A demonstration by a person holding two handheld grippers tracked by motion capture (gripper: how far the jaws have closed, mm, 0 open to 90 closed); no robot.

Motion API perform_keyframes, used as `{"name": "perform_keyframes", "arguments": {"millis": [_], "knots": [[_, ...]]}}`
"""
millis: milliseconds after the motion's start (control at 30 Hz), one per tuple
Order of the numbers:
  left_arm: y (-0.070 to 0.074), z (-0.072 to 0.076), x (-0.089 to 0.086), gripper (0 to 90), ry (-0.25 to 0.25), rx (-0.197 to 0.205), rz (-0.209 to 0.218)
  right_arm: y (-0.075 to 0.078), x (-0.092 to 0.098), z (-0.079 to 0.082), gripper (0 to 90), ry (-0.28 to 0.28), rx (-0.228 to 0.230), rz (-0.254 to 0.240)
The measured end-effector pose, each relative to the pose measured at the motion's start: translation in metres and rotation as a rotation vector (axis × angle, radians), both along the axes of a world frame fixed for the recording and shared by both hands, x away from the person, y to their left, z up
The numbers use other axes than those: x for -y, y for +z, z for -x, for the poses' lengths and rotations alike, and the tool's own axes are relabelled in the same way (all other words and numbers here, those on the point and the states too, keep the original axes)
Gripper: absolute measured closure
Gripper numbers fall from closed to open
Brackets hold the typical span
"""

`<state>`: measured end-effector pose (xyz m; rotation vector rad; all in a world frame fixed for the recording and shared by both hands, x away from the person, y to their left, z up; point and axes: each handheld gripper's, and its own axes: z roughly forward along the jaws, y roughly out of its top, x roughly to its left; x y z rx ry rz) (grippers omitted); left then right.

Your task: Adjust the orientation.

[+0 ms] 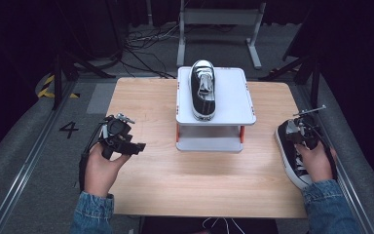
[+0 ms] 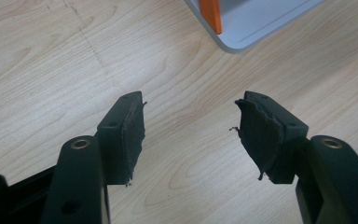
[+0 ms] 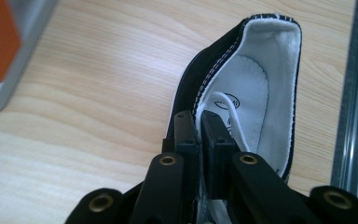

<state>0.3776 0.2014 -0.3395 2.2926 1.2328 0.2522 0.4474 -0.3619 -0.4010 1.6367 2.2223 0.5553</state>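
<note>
— Worktop (image 1: pixel 151 170) first, left to right: what do you have?

— My left claw (image 1: pixel 135 147) hangs over bare wood at the left, jaws standing apart with nothing between them; in the left gripper view its pads (image 2: pixel 129 135) frame only woodgrain.

— And the middle?

— A white two-tier rack (image 1: pixel 233 97) stands there, with one black sneaker (image 1: pixel 203 90) on its top shelf, toe pointing towards me.

— The right?

— The second black sneaker (image 1: pixel 286 148) lies near the right edge of the worktop. My right claw (image 3: pixel 199 122) is clamped on its side wall at the opening, one jaw outside the black canvas, the other inside against the white lining.
</note>
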Motion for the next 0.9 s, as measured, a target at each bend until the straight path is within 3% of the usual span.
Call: {"name": "perform_keyframes", "arguments": {"millis": [100, 200, 267, 367, 400, 433, 467, 567, 633, 700, 767, 867, 900], "knots": [[0.001, -0.002, 0.002, 40.7, -0.004, -0.003, 0.006, 0.008, -0.012, 0.009, 86.7, 0.078, 0.002, -0.007], [0.001, -0.005, 0.004, 40.7, -0.017, 0.001, 0.003, 0.015, -0.026, 0.022, 86.6, 0.203, -0.012, -0.055], [-0.001, -0.009, 0.007, 40.7, -0.023, -0.001, 0.006, 0.018, -0.033, 0.032, 86.6, 0.282, -0.051, -0.115], [-0.002, -0.014, 0.011, 40.7, -0.042, -0.005, 0.003, 0.019, -0.042, 0.049, 86.4, 0.400, -0.108, -0.150], [-0.002, -0.015, 0.013, 40.7, -0.042, -0.005, 0.004, 0.018, -0.046, 0.054, 86.3, 0.442, -0.132, -0.154], [-0.002, -0.015, 0.013, 40.7, -0.042, -0.005, 0.004, 0.018, -0.046, 0.054, 86.3, 0.442, -0.132, -0.154], [-0.001, -0.016, 0.016, 40.7, -0.054, -0.004, 0.001, 0.017, -0.055, 0.067, 85.7, 0.534, -0.187, -0.134], [-0.001, -0.019, 0.022, 40.7, -0.068, 0.000, 0.006, 0.016, -0.065, 0.076, 83.6, 0.590, -0.242, -0.109], [-0.001, -0.020, 0.025, 40.7, -0.077, -0.002, 0.002, 0.011, -0.073, 0.083, 76.2, 0.645, -0.301, -0.098], [-0.001, -0.022, 0.026, 40.7, -0.085, -0.004, -0.001, 0.011, -0.077, 0.085, 67.3, 0.668, -0.282, -0.089], [-0.002, -0.023, 0.027, 40.7, -0.084, -0.002, 0.001, 0.019, -0.074, 0.087, 61.7, 0.648, -0.239, -0.129], [-0.003, -0.024, 0.026, 40.7, -0.085, -0.010, -0.002, 0.038, -0.059, 0.091, 57.1, 0.596, -0.118, -0.163], [-0.003, -0.025, 0.026, 40.7, -0.085, -0.009, -0.002, 0.042, -0.054, 0.092, 57.0, 0.571, -0.098, -0.161]]}}
